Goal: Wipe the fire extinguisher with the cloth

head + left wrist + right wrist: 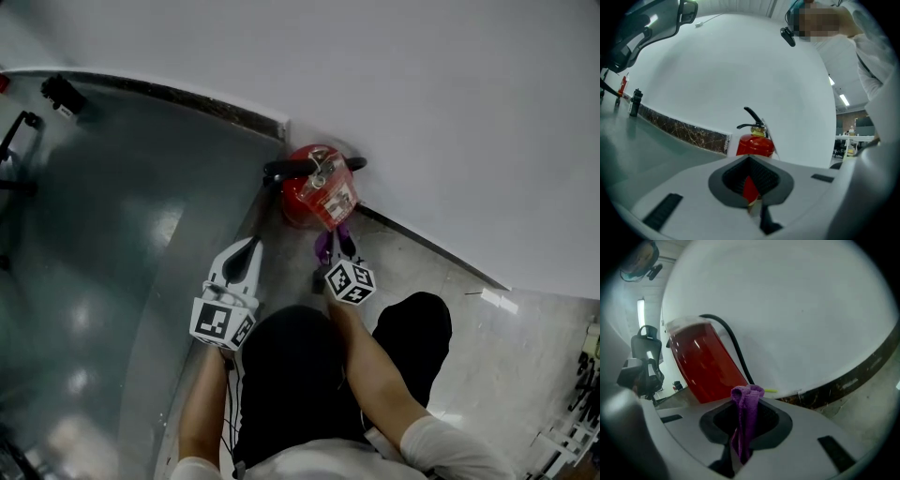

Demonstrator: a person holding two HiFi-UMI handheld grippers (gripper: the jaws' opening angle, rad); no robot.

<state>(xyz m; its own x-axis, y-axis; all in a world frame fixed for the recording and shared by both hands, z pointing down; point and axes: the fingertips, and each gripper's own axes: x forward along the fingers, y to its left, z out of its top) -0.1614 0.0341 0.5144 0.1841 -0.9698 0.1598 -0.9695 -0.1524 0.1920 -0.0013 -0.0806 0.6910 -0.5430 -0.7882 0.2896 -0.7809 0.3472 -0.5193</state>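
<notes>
While the right gripper (pixel 336 246) is squeezing the soft purple cloth (pixel 324 247) tight in its jaws, the round red metal fire extinguisher (pixel 314 192) is standing upright just beyond it, against the far white wall (pixel 422 103). The left gripper (pixel 249 255) is hanging shut and empty, farther off on the left.

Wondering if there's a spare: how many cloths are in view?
1. The purple cloth is pinched in the right gripper's jaws, close to the red fire extinguisher by the wall. Others could lie out of view.
</notes>
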